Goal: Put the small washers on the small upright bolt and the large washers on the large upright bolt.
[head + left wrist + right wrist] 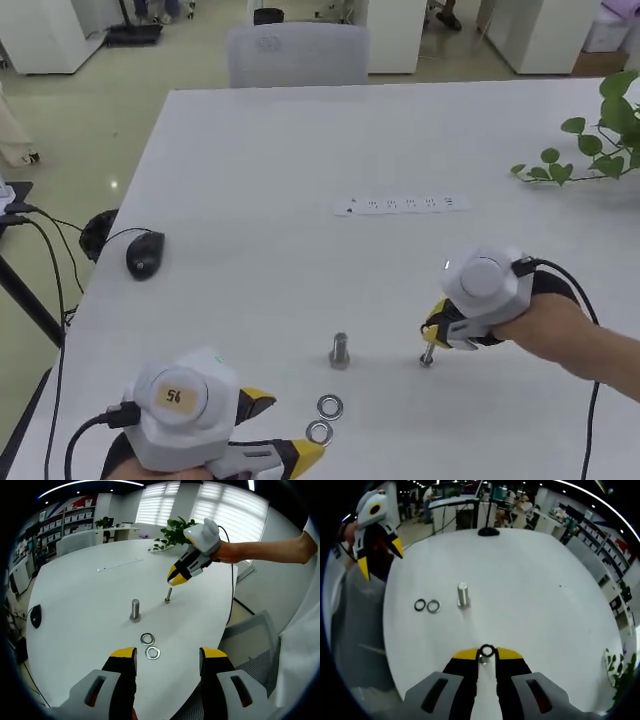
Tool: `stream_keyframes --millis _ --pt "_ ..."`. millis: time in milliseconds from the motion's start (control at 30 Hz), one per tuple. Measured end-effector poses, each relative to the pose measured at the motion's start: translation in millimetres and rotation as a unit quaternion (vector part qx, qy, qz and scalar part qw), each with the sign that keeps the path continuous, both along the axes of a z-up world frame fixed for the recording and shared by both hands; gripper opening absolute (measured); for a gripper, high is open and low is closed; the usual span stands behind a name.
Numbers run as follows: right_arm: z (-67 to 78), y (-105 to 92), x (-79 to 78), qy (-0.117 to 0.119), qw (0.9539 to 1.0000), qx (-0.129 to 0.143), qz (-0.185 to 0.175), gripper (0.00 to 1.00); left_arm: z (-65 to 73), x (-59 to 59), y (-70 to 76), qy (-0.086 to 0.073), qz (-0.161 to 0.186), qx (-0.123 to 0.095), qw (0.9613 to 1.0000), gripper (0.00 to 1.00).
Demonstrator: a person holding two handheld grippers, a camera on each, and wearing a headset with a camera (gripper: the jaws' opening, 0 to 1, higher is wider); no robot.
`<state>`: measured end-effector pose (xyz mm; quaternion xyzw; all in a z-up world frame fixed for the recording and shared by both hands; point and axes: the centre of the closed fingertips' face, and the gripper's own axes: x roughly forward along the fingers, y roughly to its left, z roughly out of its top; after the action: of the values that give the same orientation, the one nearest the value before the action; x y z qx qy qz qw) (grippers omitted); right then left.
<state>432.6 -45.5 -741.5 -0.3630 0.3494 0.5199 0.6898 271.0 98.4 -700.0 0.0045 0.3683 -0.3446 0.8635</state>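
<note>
The large upright bolt [339, 350] stands near the table's front, and the small upright bolt [427, 357] stands to its right. Two washers [324, 419] lie flat side by side in front of the large bolt. My right gripper [432, 335] hovers just over the small bolt, shut on a small washer [486, 651] pinched between its yellow tips. My left gripper [280, 428] is low at the front left, open, with the two washers [150, 646] just ahead of its tips. From it I see the large bolt [135, 610], the small bolt [168, 596] and the right gripper [177, 577].
A black mouse [145, 253] with its cable lies at the left edge. A white power strip [400, 205] sits mid-table, a green plant [600, 140] at the far right, and a grey chair [298, 55] behind the far edge.
</note>
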Motion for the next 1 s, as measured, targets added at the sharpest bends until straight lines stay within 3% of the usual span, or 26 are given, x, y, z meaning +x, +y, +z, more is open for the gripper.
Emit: stream_keyframes --millis 300,1000 --pt "-10.5 -10.5 -1.9 0.01 0.9997 -0.023 0.002 0.13 -1.4 -1.7 2.1 0.002 0.005 -0.001 1.0 0.49" --pt "-20.6 -9.7 0.1 0.024 0.9992 -0.031 -0.005 0.13 -1.8 -1.9 6.8 0.003 0.01 0.0 0.9999 0.49"
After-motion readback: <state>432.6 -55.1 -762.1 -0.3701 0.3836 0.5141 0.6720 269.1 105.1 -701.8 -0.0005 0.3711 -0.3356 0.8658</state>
